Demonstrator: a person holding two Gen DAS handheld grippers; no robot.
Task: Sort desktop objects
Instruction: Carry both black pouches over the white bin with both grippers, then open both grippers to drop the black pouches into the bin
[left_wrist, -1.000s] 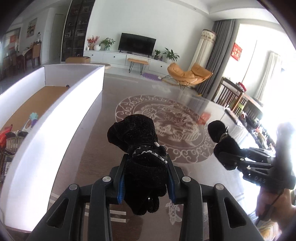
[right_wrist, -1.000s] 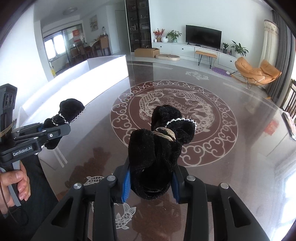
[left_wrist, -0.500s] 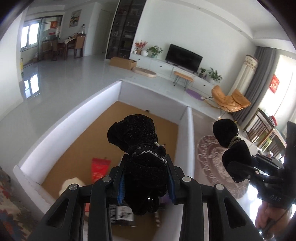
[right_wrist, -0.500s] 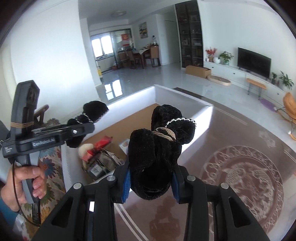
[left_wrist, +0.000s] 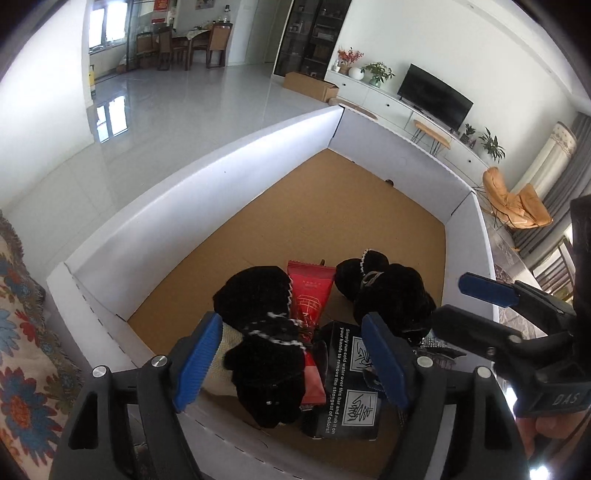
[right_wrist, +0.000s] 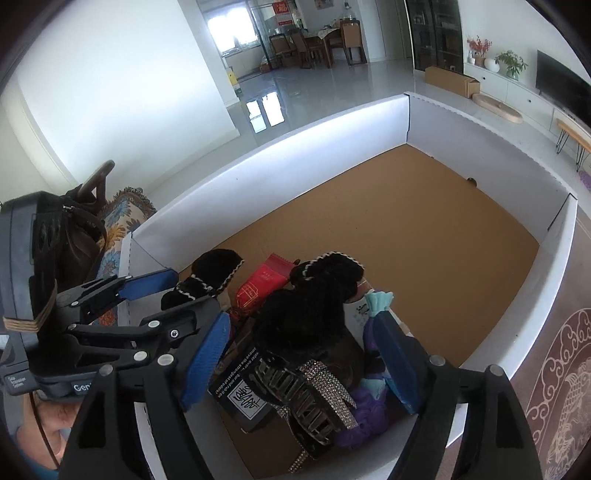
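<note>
Below, both grippers (left_wrist: 291, 354) (right_wrist: 303, 362) just opened over a brown-floored white box (left_wrist: 207, 177), black scrunchies (left_wrist: 266, 332) seemingly released.

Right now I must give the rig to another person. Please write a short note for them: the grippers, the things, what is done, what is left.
Left gripper: open, jaws have just been opening; its black velvet scrunchie lies loose between them.
Right gripper: open, jaws just opening; second black scrunchie released.
Both scrunchies lie in the white box, on the red sachet and black soap box.
Done: both dropped in. Left: draw both grippers out; no desk is in view.
</note>
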